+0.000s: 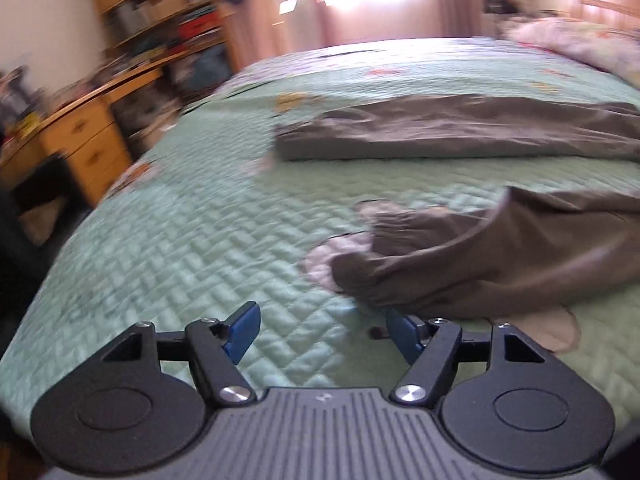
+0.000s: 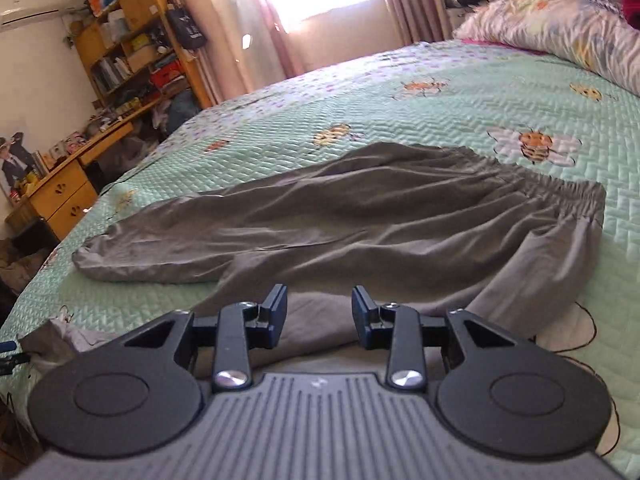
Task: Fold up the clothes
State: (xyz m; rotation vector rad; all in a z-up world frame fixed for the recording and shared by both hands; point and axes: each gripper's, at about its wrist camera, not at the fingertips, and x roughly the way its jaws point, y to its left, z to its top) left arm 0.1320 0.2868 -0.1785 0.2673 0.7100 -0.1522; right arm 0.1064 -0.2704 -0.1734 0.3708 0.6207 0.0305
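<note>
- I am holding both tongs over a bed point(image 2: 460, 92) covered in a green quilted spread, where a pair of grey trousers point(image 2: 360, 216) is lying spread out, its elastic waistband point(image 2: 568, 196) toward the pillow end and the legs running away to the left.
- My left tongs point(image 1: 320, 332) are standing wide apart and holding nothing, hovering just short of the near leg's cuff point(image 1: 360, 280), which is lying rumpled on the spread; the other leg point(image 1: 440, 132) is lying flatter, farther back.
- My right tongs point(image 2: 319, 316) are also parted and empty, hanging just above the near leg's cloth.
- The fabric is looking thin, soft and light: it is wrinkling and drooping everywhere, so I am judging it will sag and slip instead of holding a crease.
- I am judging the firmest holds to be the gathered waistband and the hemmed cuffs, where the cloth is doubled; a pinch mid-leg would likely lift one layer only.
- Motion blur is smearing the left view, so finer detail at the cuff is beyond telling.
</note>
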